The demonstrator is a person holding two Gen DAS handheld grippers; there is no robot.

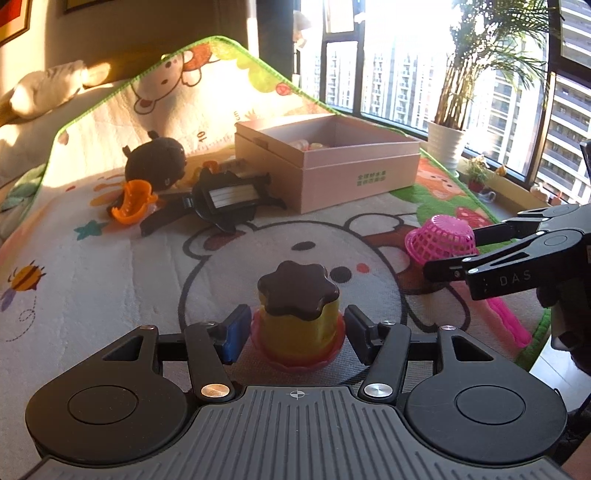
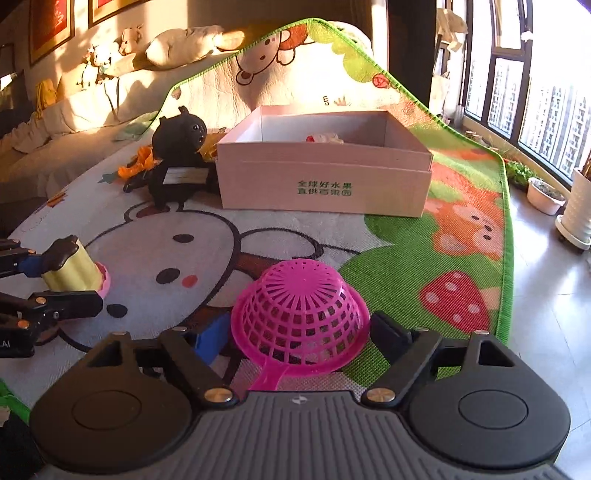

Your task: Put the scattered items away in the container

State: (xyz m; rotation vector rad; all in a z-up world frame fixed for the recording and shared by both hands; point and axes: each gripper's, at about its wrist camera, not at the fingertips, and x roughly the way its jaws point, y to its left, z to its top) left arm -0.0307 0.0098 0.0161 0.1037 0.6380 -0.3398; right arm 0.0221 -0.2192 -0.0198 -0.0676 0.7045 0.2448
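A cartoon-printed play mat (image 2: pixel 413 236) with a green edge is spread over the floor, its far end turned up against the bed. White cushions (image 2: pixel 184 44) and small plush figures (image 2: pixel 99 55) are seen on the bed, and framed pictures (image 2: pixel 51 26) are hung on the wall above. A tall palm in a white ribbed pot (image 1: pixel 446 144) is set by the window (image 1: pixel 388 62), through which high-rise buildings are seen, and further small pots (image 2: pixel 546 197) are lined along the sill.
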